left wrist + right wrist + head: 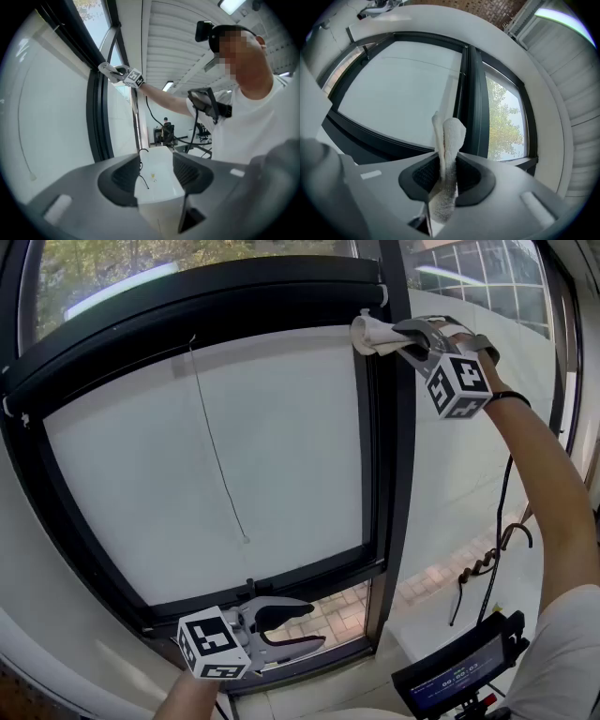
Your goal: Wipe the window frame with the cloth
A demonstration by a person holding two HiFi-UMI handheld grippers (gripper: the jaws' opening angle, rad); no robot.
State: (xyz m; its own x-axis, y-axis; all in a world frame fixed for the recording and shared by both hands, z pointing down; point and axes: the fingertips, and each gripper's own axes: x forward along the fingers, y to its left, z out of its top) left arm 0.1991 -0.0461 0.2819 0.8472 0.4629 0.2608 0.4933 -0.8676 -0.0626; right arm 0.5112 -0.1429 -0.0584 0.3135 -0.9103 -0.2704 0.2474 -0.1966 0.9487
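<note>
The jaws of your right gripper (447, 171) are clamped on the cloth (450, 136). A narrow fold stands out past the tips and seems to press on the top of the window frame (389, 474), on its dark upright. That hold looks slim: if you bear down hard while dragging, friction could tug the cloth free. Your left gripper (291, 629) hangs by the bottom rail, jaws apart and empty, well apart from any falling cloth.

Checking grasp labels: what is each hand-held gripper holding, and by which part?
Right hand-held gripper: shut on the white cloth, pinched across its middle, folded end sticking out past the jaws. Left hand-held gripper: jaws apart, nothing held.
</note>
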